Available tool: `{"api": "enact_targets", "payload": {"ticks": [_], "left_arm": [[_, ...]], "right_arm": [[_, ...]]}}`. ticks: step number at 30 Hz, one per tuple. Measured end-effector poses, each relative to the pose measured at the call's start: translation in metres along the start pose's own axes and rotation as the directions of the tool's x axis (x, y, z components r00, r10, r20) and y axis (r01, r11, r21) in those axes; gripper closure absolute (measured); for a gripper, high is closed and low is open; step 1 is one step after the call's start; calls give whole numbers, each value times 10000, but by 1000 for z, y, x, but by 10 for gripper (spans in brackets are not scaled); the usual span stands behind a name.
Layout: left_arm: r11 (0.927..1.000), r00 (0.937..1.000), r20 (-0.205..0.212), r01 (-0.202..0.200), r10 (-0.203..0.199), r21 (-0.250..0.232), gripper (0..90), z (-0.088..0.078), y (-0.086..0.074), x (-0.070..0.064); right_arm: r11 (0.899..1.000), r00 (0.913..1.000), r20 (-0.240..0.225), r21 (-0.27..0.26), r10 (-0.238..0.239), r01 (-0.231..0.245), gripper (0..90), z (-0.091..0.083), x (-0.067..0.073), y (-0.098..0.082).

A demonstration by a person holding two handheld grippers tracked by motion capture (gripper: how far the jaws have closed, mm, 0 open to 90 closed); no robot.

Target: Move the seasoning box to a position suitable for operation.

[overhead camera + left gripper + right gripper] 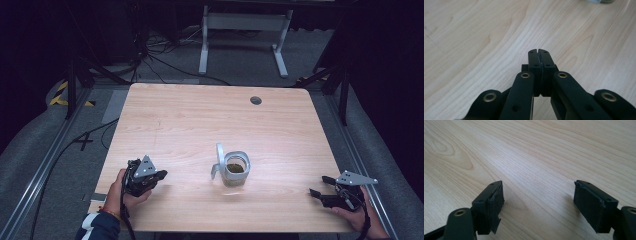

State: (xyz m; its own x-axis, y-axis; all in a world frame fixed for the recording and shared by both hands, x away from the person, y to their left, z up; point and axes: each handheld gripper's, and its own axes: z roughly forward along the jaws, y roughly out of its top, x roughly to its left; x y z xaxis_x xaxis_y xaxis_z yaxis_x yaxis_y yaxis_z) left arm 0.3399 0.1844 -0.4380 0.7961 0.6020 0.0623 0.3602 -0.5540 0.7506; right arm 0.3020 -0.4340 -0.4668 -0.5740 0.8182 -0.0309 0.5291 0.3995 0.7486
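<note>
Meanwhile my left gripper [161,175] was pressed together, my right gripper [319,186] spread wide, both flanking the jar [235,168] on the worktop [200,120].

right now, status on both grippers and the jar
Left gripper shut, empty. Right gripper open, empty. Open jar mid-table, lid propped against it. Nothing in the way.
</note>
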Motion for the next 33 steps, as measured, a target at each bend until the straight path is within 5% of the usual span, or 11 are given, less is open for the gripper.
{"api": "enact_targets", "payload": {"ticks": [14,33], "left_arm": [[9898,9972,148,-713,737,-1235,900,-11,47,-14],[9733,9860,595,-1432,1560,-1792,900,2,91,-31]], "right_arm": [[10000,10000,2,2,0,0,241,0,0,0],[10000,10000,0,1,-1,1,241,0,0,0]]}}
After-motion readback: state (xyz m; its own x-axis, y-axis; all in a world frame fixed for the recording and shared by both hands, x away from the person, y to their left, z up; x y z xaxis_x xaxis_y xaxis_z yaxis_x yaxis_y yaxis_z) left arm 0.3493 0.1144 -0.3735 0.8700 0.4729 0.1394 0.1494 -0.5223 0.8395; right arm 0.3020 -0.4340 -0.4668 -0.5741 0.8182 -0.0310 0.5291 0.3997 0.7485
